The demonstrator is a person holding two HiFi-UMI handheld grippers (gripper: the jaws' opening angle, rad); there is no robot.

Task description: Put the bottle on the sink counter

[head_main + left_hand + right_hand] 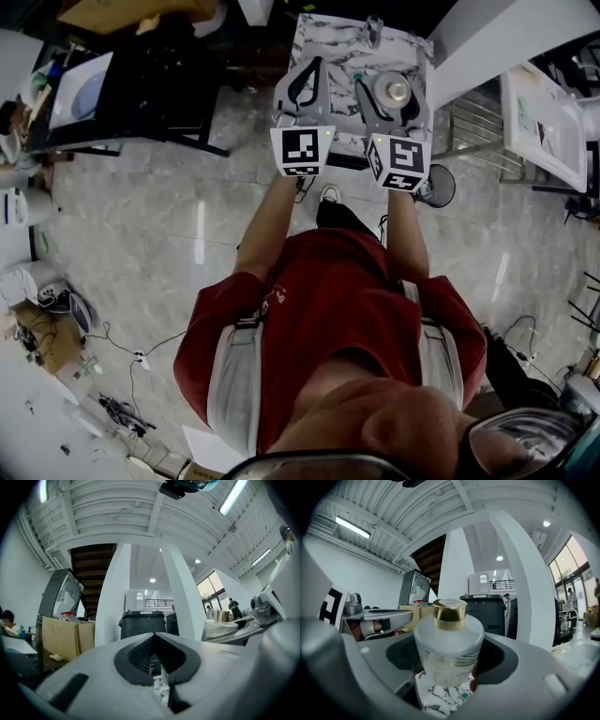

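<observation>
— Bottle (449, 641): where is it, from where you're standing?

— Start at the left. The left gripper (154, 635) has its jaws closed together with nothing between them, held beside the other one over the marble-patterned sink counter (323, 33). Then the right gripper (450, 657): its jaws stand wide and clamp the bottle's round body from both sides. The bottle is upright over the marble. I can't tell whether its base is touching down.

— How will it handle?

— It looks like frosted glass with a gold cap (449, 609), so I'd guess stiff, fairly heavy for its size, and breakable if it drops on stone. The frosted surface probably gives the pads some bite. Holding it low on the wide body, as now, looks right; the cap is narrow and smooth.
</observation>
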